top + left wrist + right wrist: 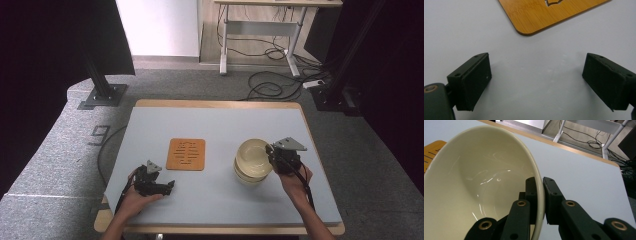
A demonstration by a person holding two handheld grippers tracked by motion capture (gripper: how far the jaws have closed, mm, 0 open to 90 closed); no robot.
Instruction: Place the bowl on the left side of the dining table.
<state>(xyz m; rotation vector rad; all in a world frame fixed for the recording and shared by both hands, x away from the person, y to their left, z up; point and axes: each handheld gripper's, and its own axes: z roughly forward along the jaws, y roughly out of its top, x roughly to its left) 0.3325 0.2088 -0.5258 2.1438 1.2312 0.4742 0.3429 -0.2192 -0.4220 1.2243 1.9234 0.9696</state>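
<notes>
1. Grey carpet surrounds the pale blue table (215,125).
2. Right gripper (542,195) pinches the cream bowl (481,185) rim, tilted, apparently above a second bowl (246,176).
3. Left gripper (536,80), jaws spread wide and empty, sits near the wooden trivet (544,12).

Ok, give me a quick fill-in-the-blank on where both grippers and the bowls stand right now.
1. The right gripper is shut on the ____ of the top bowl.
2. The left gripper hovers over the table with its jaws ____.
3. The top bowl sits ____ in another bowl.
4. The wooden trivet lies to the ____ of the bowls in the high view.

Missing words: rim; open; stacked; left
</notes>
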